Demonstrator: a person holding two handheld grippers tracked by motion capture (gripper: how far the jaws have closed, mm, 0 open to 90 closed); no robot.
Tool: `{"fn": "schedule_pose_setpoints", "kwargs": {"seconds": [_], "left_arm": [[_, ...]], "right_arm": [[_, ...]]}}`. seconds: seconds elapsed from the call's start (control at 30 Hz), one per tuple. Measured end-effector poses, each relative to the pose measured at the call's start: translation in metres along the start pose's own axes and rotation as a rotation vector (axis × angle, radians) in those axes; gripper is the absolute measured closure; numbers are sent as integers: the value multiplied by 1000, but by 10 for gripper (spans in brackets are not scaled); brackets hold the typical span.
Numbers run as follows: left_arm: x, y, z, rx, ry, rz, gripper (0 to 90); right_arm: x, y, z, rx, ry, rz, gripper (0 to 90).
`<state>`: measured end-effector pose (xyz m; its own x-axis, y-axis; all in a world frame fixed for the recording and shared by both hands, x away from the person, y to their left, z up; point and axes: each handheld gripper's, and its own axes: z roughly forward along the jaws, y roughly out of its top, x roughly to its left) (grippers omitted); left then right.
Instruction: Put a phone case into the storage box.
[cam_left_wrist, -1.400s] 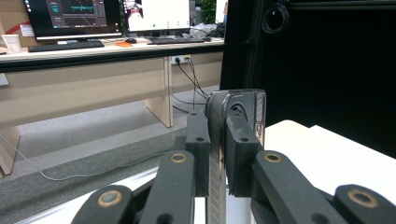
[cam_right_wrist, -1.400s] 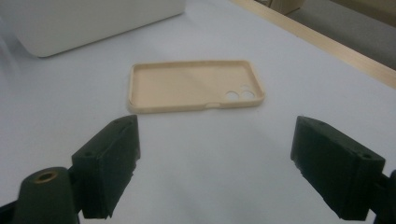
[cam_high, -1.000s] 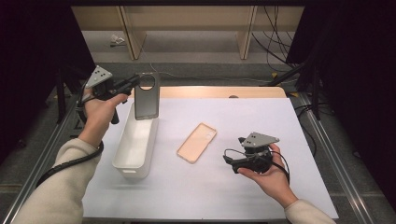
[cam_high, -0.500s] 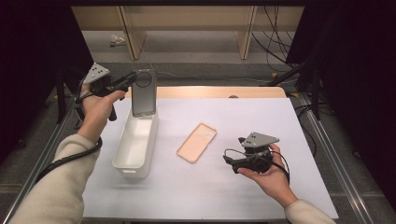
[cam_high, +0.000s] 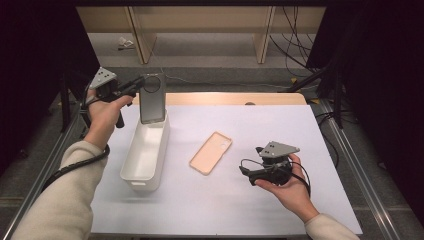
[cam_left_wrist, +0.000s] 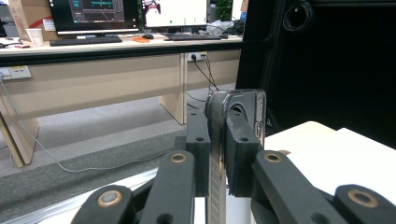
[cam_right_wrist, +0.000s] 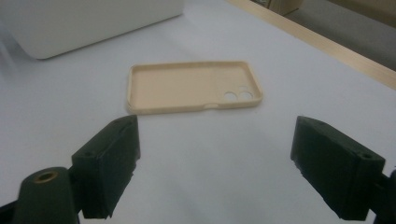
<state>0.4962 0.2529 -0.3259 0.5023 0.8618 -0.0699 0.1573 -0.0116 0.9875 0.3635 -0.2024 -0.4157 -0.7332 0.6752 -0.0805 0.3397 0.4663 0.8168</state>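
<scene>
My left gripper (cam_high: 134, 88) pinches a dark glossy smartphone (cam_high: 152, 105) above the white plastic bin (cam_high: 145, 152); that thin edge-grip risks slipping.

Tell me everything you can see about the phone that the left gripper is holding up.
The phone is a dark, glossy slab with rounded corners and a round ring near its top end. It hangs upright above the far end of the white bin, clear of the table. The left gripper is shut on it, one black pad on each flat face, near the top end. In the left gripper view it shows edge-on, with a thin shiny frame. Nothing else touches it.
</scene>
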Motion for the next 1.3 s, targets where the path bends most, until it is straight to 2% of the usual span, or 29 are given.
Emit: {"fn": "schedule_pose_setpoints", "kwargs": {"seconds": [0.53, 0.8, 1.03, 1.3], "left_arm": [[12, -9, 9, 17, 24, -10, 813], [16, -14, 13, 16, 21, -15, 814], [20, -20, 15, 21, 7, 4, 814], [22, -25, 17, 31, 4, -1, 813]], "right_arm": [[-1, 0, -1, 0, 1, 2, 165], [-1, 0, 0, -1, 2, 2, 164], [-1, 0, 0, 0, 3, 2, 164], [-1, 0, 0, 0, 4, 3, 165]]}}
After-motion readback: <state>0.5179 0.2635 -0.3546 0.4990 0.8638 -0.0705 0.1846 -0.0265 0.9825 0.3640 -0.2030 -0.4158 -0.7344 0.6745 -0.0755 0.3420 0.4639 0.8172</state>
